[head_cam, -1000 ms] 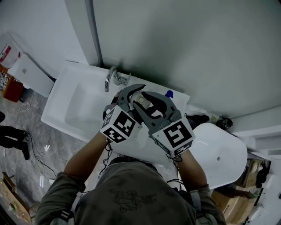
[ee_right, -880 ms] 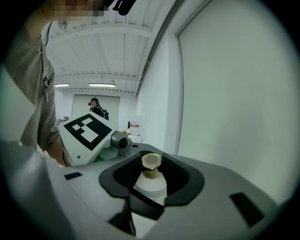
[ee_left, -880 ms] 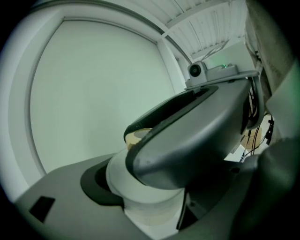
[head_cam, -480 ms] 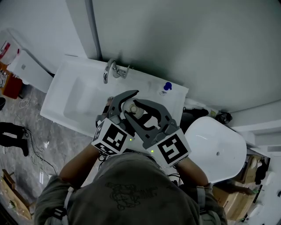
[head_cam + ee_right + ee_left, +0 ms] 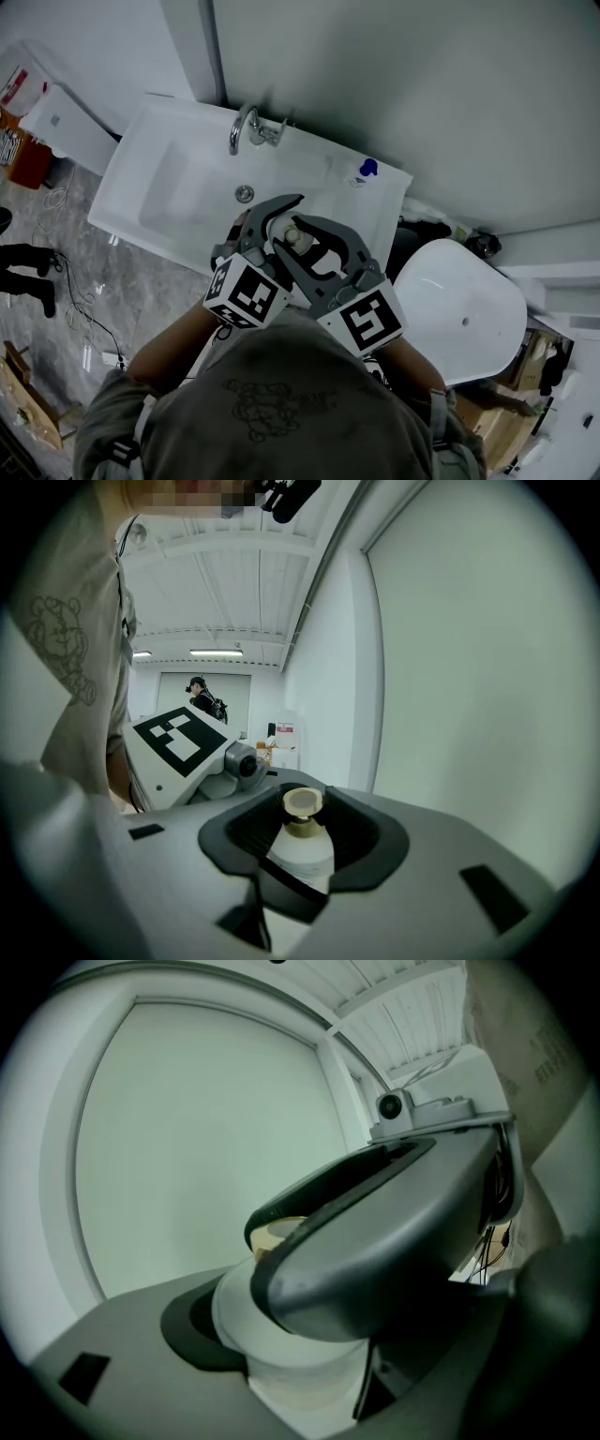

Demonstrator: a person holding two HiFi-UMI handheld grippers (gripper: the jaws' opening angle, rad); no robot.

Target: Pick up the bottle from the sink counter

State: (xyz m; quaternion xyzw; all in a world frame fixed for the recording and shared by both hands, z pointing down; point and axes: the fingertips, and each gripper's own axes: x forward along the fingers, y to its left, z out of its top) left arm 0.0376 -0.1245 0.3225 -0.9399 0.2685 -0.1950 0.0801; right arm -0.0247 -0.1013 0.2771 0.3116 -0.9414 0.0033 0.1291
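Observation:
A white bottle with a tan cap (image 5: 293, 234) is held up over the front edge of the sink counter (image 5: 375, 211), between both grippers. My left gripper (image 5: 272, 223) comes at it from the left and my right gripper (image 5: 314, 246) from the right, their jaws crossing round it. In the left gripper view the bottle's body (image 5: 286, 1344) rests against the lower jaw, with the right gripper's jaw (image 5: 394, 1232) lying across its front. In the right gripper view the bottle (image 5: 302, 850) stands in the pads' hollow, cap up. Both grippers are shut on it.
The white basin (image 5: 178, 202) with its drain and chrome faucet (image 5: 246, 131) lies to the left. A small blue-capped bottle (image 5: 364, 171) stands at the counter's back right. A white toilet (image 5: 459, 309) is right of the counter. A mirror rises behind.
Both grippers have drawn back from the rear of the counter toward the person, carrying the bottle with them. The blue-capped bottle stays where it was.

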